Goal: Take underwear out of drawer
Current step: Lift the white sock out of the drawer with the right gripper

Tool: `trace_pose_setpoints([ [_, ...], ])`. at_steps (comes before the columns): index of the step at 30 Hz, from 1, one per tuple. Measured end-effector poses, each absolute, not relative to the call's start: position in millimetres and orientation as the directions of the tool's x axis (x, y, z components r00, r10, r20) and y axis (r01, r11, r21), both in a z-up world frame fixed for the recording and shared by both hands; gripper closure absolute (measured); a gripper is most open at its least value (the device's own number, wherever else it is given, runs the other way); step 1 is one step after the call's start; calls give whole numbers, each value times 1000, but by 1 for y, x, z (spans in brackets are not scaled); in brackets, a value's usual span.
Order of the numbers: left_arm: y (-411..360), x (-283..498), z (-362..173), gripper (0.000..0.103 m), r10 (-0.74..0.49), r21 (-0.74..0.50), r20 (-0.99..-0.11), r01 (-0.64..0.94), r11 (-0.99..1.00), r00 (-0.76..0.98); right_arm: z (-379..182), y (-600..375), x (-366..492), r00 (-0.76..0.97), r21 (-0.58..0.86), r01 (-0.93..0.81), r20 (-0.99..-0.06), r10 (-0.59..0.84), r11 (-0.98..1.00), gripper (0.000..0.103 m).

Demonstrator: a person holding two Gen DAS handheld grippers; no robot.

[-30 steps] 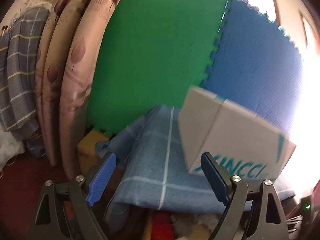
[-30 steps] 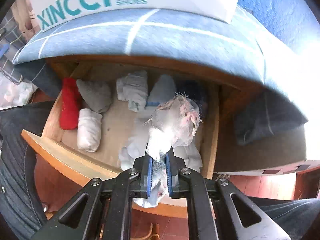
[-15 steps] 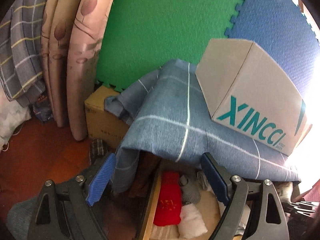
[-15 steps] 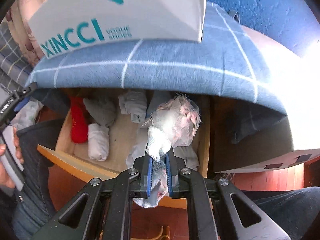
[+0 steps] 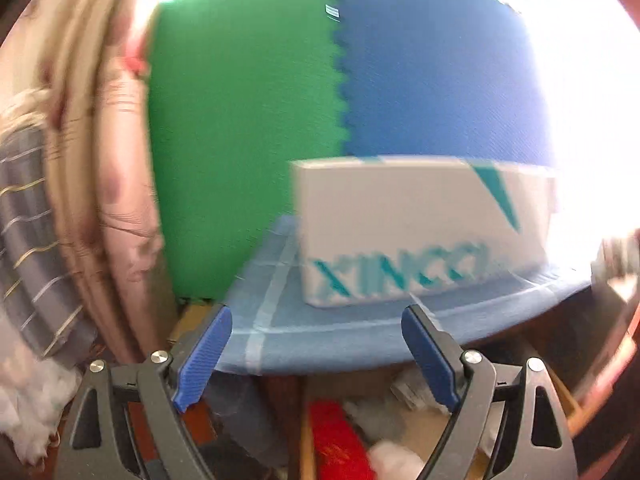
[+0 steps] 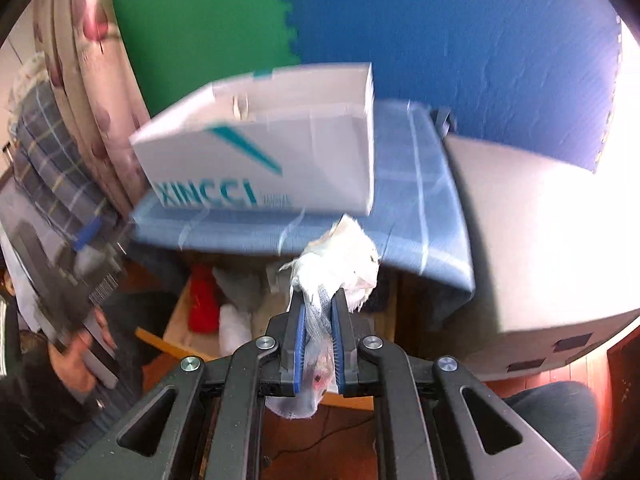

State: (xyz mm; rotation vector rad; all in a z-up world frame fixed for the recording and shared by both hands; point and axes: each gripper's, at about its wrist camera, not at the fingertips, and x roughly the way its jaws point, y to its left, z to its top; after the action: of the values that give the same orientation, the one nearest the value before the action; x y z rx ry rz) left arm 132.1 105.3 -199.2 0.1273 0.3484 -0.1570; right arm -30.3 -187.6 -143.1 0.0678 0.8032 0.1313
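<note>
My right gripper (image 6: 318, 312) is shut on a white lacy piece of underwear (image 6: 340, 262) and holds it up in front of the open wooden drawer (image 6: 176, 314). The drawer holds a red roll (image 6: 203, 304) and white and grey rolled garments (image 6: 234, 326). My left gripper (image 5: 316, 354) is open and empty, above the drawer's left end, where the red roll (image 5: 336, 436) and a white roll (image 5: 394, 460) show below its fingers. The view is blurred.
A white XINCCI shoe box (image 6: 272, 160) rests on a blue checked cloth (image 6: 420, 200) over the drawer unit. Green and blue foam mats (image 5: 360, 92) stand behind. Rolled bedding (image 5: 92, 200) leans at left. A grey box (image 6: 540, 248) sits at right.
The right gripper has risen and pulled back with the underwear, clear of the drawer. The left gripper has swung up and right, facing the shoe box.
</note>
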Motion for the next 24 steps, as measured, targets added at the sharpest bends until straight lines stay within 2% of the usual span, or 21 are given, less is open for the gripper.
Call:
trace_pose_setpoints([
  [2, 93, 134, -206, 14, -150, 117, -390, 210, 971, 908, -125, -192, -36, 716, 120, -84, -684, 144, 989, 93],
  [9, 81, 132, -214, 14, -147, 145, -415, 225, 964, 898, -72, -192, -38, 791, 114, -101, -594, 150, 988, 93],
  [24, 86, 134, -219, 14, -123, 130, -426, 195, 972, 896, 22, -146, 1, 889, 32, -194, -416, 189, 980, 92],
])
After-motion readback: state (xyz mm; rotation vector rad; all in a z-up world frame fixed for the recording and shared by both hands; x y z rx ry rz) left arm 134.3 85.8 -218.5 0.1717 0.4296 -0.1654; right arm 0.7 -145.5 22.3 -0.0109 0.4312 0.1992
